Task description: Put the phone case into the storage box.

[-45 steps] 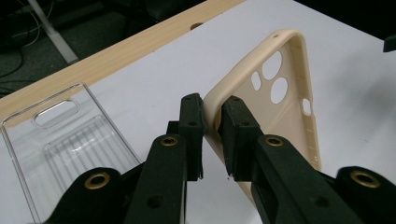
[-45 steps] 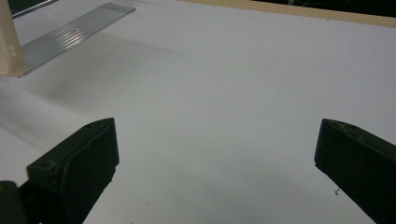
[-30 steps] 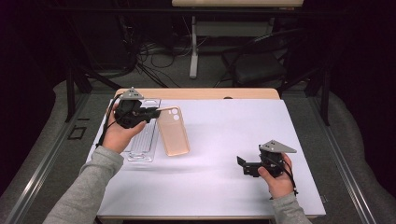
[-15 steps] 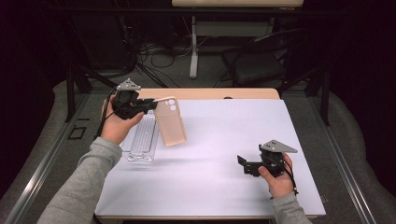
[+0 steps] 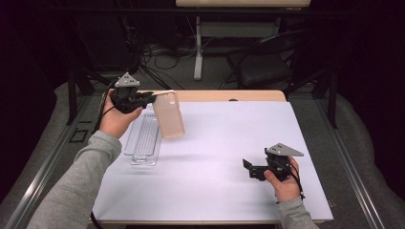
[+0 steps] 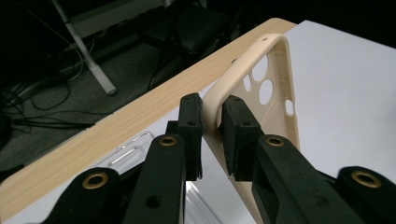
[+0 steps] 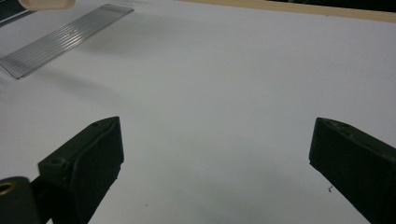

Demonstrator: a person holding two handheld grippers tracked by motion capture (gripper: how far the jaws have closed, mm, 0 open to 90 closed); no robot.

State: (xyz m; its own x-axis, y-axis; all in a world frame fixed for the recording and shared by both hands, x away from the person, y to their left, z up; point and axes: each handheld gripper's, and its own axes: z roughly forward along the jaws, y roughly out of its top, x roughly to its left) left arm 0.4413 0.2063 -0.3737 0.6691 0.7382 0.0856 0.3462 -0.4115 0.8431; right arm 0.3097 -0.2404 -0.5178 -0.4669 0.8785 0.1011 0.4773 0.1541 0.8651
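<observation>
The left gripper (image 6: pixel 212 135) has its two jaws pinched on the rim of one beige phone case (image 6: pixel 261 88), one pad on each side of the thin edge near the corner with the round camera holes. In the high view the same left gripper (image 5: pixel 143 99) holds that phone case (image 5: pixel 168 114) up off the table, hanging slantwise above the far left part of the white mat (image 5: pixel 224 143). The case counts one; three round holes show in its corner in the left gripper view.

Just below and to the left of the hanging case lies one clear ribbed tray (image 5: pixel 143 139), flat on the mat and apart from the case. It also shows in the right gripper view as a clear ribbed tray (image 7: pixel 65 39) at the upper left.

The right gripper (image 7: pixel 215 158) stands with its jaws wide apart and nothing between them, over bare mat. In the high view the right gripper (image 5: pixel 250 167) sits low at the near right, well apart from the case and tray.

Two grippers, one case, one tray, one wooden table (image 5: pixel 229 95) edge beyond the mat.
</observation>
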